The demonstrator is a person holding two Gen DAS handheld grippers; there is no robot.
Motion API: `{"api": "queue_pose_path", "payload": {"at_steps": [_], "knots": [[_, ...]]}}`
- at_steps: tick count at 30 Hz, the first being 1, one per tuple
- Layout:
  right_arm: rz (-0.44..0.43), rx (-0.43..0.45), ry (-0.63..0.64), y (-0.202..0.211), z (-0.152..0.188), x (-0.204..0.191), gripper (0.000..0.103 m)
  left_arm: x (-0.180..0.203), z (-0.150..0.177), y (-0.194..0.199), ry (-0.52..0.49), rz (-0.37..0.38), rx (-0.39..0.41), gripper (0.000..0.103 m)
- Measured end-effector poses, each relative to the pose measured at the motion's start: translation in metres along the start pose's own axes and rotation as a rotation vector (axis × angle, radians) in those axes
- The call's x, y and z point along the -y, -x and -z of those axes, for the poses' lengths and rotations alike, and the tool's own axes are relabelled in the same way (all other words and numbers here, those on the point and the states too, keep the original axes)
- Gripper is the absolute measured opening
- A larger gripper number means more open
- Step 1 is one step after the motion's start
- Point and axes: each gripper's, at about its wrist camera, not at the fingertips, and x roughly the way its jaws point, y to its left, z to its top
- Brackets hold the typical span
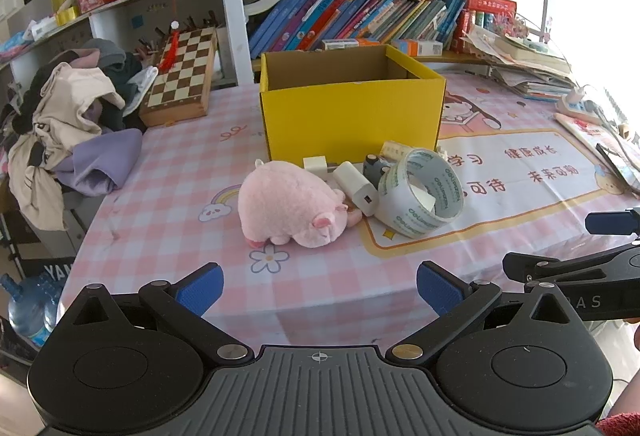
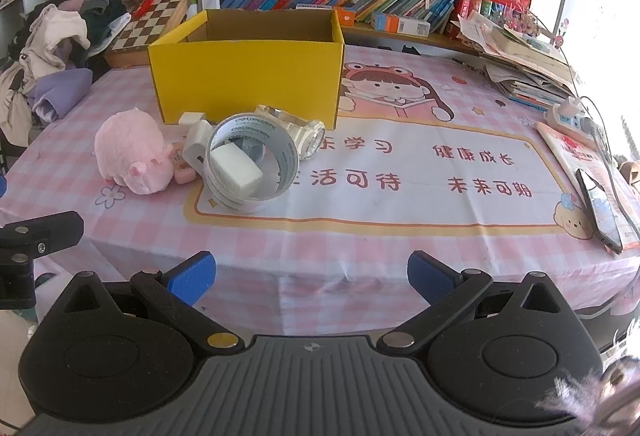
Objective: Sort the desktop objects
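A yellow cardboard box (image 1: pixel 352 116) (image 2: pixel 248 76) stands open on the pink checked tablecloth. In front of it lie a pink plush pig (image 1: pixel 292 210) (image 2: pixel 130 152), a white charger (image 1: pixel 356 188) (image 2: pixel 196 146), a roll of clear tape (image 1: pixel 420 192) (image 2: pixel 250 164) with a white eraser (image 2: pixel 236 170) inside it, and a white watch (image 2: pixel 308 134). My left gripper (image 1: pixel 320 290) hangs open at the table's near edge, below the pig. My right gripper (image 2: pixel 312 276) is open too, near the front edge, below the tape. Neither holds anything.
A pile of clothes (image 1: pixel 68 128) sits at the left, a chessboard (image 1: pixel 180 76) leans behind it. Books fill the shelf (image 1: pixel 360 16). A stack of papers (image 2: pixel 528 64), a power strip (image 2: pixel 572 116) and a phone (image 2: pixel 600 208) lie at the right.
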Motion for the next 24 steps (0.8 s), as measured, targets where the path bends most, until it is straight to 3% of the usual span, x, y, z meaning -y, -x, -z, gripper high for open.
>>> {"api": "queue_pose_path", "payload": {"at_steps": [24], "knots": [[0.008, -0.006, -0.007, 0.004, 0.001, 0.001, 0.103, 0.011, -0.001, 0.001, -0.018, 0.006, 0.003, 0.103]]}}
